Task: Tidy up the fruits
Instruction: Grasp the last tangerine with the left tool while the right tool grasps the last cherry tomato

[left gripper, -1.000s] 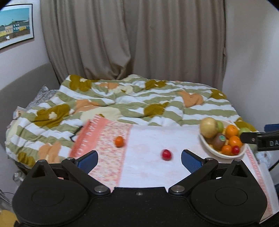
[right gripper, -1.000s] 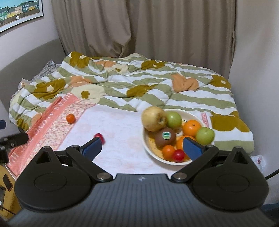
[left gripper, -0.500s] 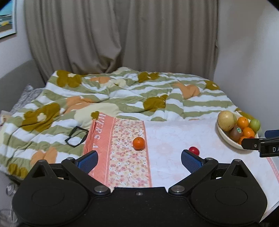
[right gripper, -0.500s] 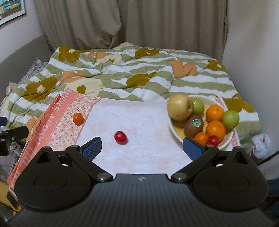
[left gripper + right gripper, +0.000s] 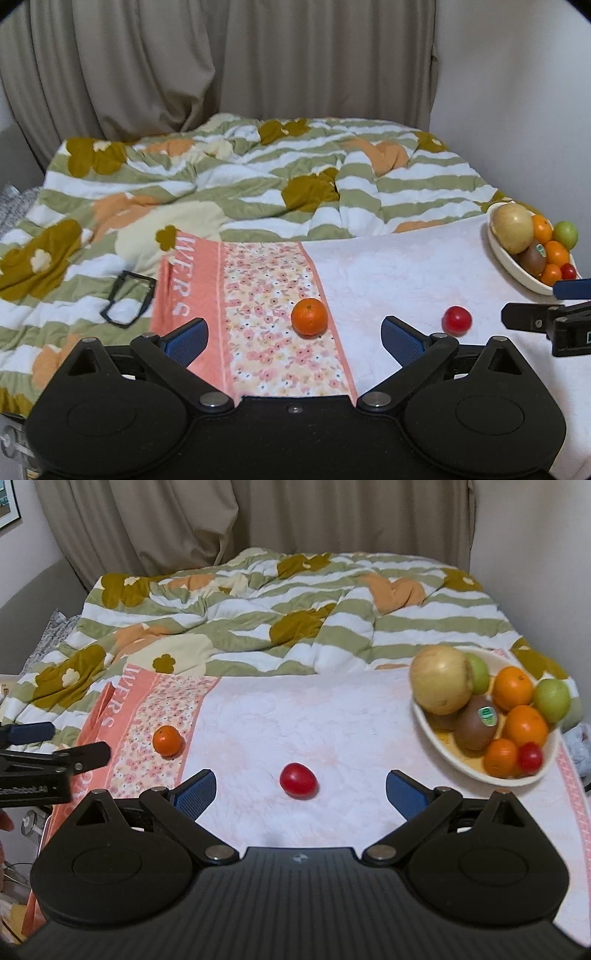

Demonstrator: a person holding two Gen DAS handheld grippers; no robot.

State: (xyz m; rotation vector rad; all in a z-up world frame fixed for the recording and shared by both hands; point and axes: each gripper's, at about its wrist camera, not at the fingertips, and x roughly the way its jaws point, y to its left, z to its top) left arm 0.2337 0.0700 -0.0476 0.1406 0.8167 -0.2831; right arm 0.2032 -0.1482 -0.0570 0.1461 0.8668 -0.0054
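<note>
A small orange point(image 5: 309, 316) lies on the floral band of a towel point(image 5: 388, 273), centred just ahead of my open, empty left gripper point(image 5: 293, 338). A small red tomato point(image 5: 298, 780) lies on the white part of the towel, centred just ahead of my open, empty right gripper point(image 5: 301, 794). The tomato also shows in the left wrist view point(image 5: 457, 320), and the orange in the right wrist view point(image 5: 167, 740). A white bowl point(image 5: 461, 762) at the right holds several fruits: a large yellow one, kiwis, oranges, green apples and a tomato.
The towel lies on a bed with a striped floral duvet point(image 5: 229, 184). Black glasses point(image 5: 127, 299) lie on the duvet left of the towel. Curtains and a wall stand behind the bed. The bed's edge drops off at the left point(image 5: 22, 812).
Both grippers have swung left and come lower and closer. The orange is now centred before the left gripper and the tomato before the right. The fruits have not moved.
</note>
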